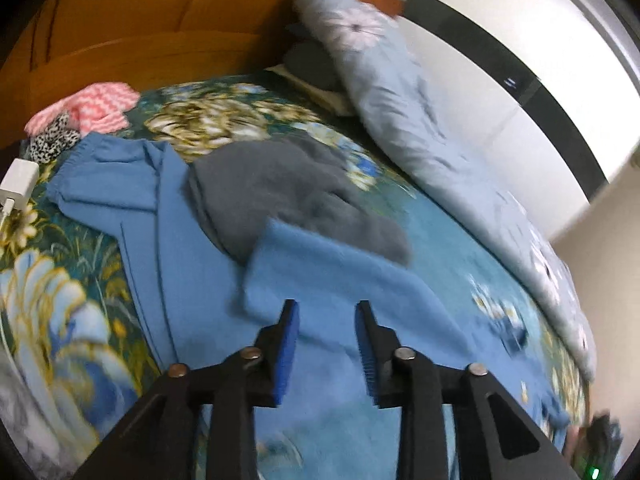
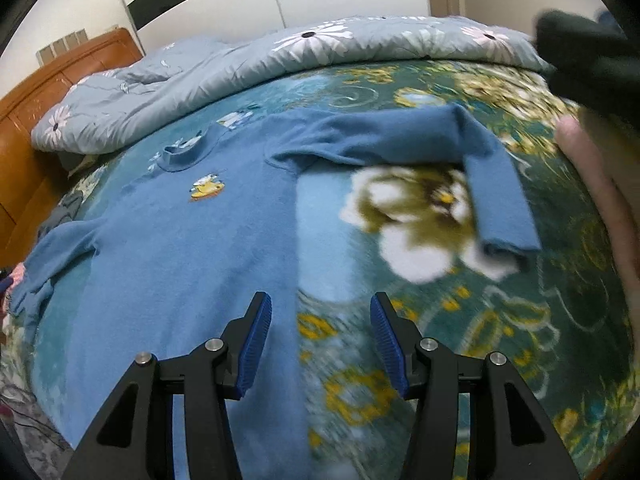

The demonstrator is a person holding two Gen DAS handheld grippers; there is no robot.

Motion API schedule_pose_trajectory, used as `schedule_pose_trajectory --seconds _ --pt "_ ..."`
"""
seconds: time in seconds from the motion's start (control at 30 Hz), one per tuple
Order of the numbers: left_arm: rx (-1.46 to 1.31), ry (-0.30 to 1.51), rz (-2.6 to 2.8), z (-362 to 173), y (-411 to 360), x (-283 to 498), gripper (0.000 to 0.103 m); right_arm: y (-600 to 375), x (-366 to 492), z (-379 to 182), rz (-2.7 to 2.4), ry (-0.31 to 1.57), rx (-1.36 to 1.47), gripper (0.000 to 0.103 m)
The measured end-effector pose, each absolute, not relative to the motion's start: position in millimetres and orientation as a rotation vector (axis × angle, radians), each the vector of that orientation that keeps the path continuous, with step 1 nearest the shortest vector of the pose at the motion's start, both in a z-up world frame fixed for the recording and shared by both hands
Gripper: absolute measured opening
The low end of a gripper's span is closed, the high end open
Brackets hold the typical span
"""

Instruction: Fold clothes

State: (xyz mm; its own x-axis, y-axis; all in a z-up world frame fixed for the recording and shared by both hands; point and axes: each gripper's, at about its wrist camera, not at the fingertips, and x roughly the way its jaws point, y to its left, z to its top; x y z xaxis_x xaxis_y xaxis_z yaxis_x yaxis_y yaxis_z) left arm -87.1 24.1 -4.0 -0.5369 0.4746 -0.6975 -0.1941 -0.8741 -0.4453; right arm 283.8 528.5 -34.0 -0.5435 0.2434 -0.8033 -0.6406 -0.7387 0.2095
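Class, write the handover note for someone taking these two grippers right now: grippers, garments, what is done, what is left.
Left gripper: open, empty, over the blue sweater.
Right gripper: open, empty, at the sweater's side edge.
Sweater lies flat, front up, on the floral bedspread; one sleeve spread out and bent.
Blue trousers and a grey garment lie beyond, unfolded.
Done: sweater laid out. Left: every fold.

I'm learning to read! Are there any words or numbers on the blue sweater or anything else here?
No words or numbers can be read in either view.
The blue sweater has a small yellow picture patch on its chest; it is too blurred to show any letters.
The white charger shows no print.
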Motion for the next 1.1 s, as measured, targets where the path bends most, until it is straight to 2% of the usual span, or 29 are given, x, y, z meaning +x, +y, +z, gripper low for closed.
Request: schedule_pose_trajectory --seconds 0.03,0.13,0.33,0.53,0.6,0.67,0.73,0.8,0.87,0.9,0.93,0.97,1.0,1.1 --pt "-1.235 -0.432 2.375 -4 33 -73 0.046 529 291 -37 2.277 0.709 -1.086 0.053" --pt "-1.269 -0.328 2.174 -14 77 -27 0.052 526 308 -47 2.286 0.821 -1.112 0.053" --pt "-1.397 -0.12 1.896 -58 158 46 0.052 504 325 -54 2.366 0.933 -1.152 0.053" --pt "-1.445 -0.021 1.861 -77 177 80 0.054 485 337 -56 2.439 0.969 -1.192 0.053" --pt "-1.432 -0.013 1.869 -76 175 87 0.055 481 341 -56 2.458 0.961 -1.204 0.045" --pt "-1.444 -0.04 1.837 -76 171 91 0.055 480 344 -57 2.467 0.987 -1.21 0.019" --pt "-1.456 -0.067 1.804 -77 168 95 0.055 479 348 -60 2.47 1.037 -1.207 0.009" --pt "-1.468 -0.094 1.769 -78 165 100 0.055 479 350 -60 2.464 1.051 -1.197 0.008" --pt "-1.48 -0.118 1.757 -80 161 103 0.052 481 355 -57 2.464 1.062 -1.169 0.008" --pt "-1.488 -0.129 1.762 -81 160 103 0.044 482 356 -55 2.462 1.065 -1.152 0.008" --pt "-1.497 -0.139 1.771 -81 158 102 0.035 483 357 -51 2.459 1.061 -1.135 0.008" --pt "-1.506 -0.148 1.781 -82 157 102 0.015 484 360 -48 2.455 1.054 -1.124 0.008" --pt "-1.515 -0.158 1.79 -83 155 101 0.006 485 362 -46 2.449 1.047 -1.116 0.008" --pt "-1.505 -0.133 1.828 -82 155 103 0.006 486 368 -46 2.435 1.046 -1.115 0.008"
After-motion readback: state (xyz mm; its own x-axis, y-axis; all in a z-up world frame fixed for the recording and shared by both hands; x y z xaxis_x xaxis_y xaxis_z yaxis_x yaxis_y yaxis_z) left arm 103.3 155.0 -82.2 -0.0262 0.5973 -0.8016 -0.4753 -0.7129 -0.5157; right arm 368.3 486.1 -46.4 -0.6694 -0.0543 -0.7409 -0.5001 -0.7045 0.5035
